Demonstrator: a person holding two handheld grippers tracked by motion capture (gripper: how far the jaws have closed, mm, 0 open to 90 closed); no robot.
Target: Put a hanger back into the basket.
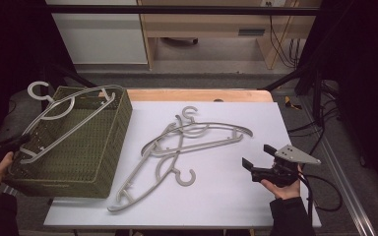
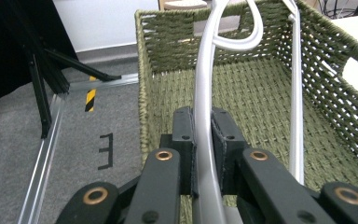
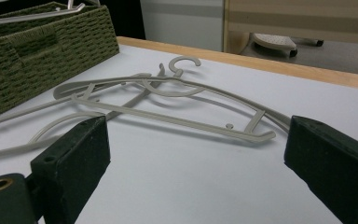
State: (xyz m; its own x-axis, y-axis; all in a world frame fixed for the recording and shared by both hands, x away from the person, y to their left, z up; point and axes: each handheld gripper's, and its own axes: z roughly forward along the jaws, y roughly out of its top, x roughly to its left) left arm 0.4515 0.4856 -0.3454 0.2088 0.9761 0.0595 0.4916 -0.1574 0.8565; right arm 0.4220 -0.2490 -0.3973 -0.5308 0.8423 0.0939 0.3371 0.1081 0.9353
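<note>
A grey plastic hanger hangs tilted over the green woven basket at the table's left end. Its hook pokes out past the basket's far left corner. My left gripper is shut on the lower end of this hanger. In the left gripper view the pads of the left gripper clamp the hanger's arm above the basket's floor. More grey hangers lie crossed on the white table top. My right gripper rests open to their right, and its jaws stand wide before the nearest hanger.
The white mat covers a wooden table whose far edge shows. A cable trails off the right gripper. Dark frame rails and floor lie beyond the basket's left side.
</note>
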